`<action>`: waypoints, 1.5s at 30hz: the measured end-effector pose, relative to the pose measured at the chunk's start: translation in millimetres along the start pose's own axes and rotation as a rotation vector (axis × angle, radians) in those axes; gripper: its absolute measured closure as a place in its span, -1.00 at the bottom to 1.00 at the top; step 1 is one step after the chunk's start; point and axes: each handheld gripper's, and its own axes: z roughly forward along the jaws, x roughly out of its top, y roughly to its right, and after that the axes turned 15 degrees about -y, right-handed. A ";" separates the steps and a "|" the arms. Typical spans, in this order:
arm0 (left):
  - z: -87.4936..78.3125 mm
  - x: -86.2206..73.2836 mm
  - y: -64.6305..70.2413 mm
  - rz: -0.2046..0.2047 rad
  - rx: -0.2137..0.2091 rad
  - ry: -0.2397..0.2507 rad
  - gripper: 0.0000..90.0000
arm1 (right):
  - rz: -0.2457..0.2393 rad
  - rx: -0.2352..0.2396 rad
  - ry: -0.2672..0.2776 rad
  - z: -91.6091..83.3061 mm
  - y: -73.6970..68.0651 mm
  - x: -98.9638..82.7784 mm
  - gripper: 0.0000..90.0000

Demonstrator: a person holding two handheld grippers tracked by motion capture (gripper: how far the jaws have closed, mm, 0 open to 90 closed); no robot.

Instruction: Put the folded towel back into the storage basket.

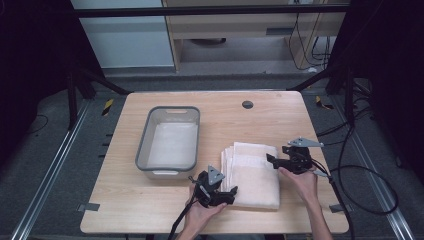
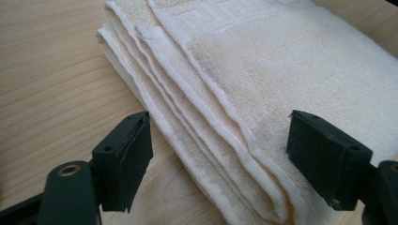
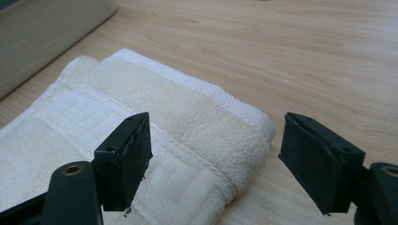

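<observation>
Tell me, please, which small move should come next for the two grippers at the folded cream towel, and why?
Probably close both on the towel. The left gripper stands open astride the layered edge of the folded cream terry towel, and the right gripper stands open over its far corner; neither pinches cloth yet.

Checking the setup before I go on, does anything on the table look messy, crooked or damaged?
Nothing is spilled or damaged. The folded towel is slightly untidy: its layered edges fan out unevenly on the side toward the grey bin, which sits upright beside it.
</observation>
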 end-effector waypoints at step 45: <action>21.3 -5.1 1.1 -0.066 -0.152 -0.057 -0.06 | 0.087 0.105 -0.116 32.0 -2.8 -10.5 0.18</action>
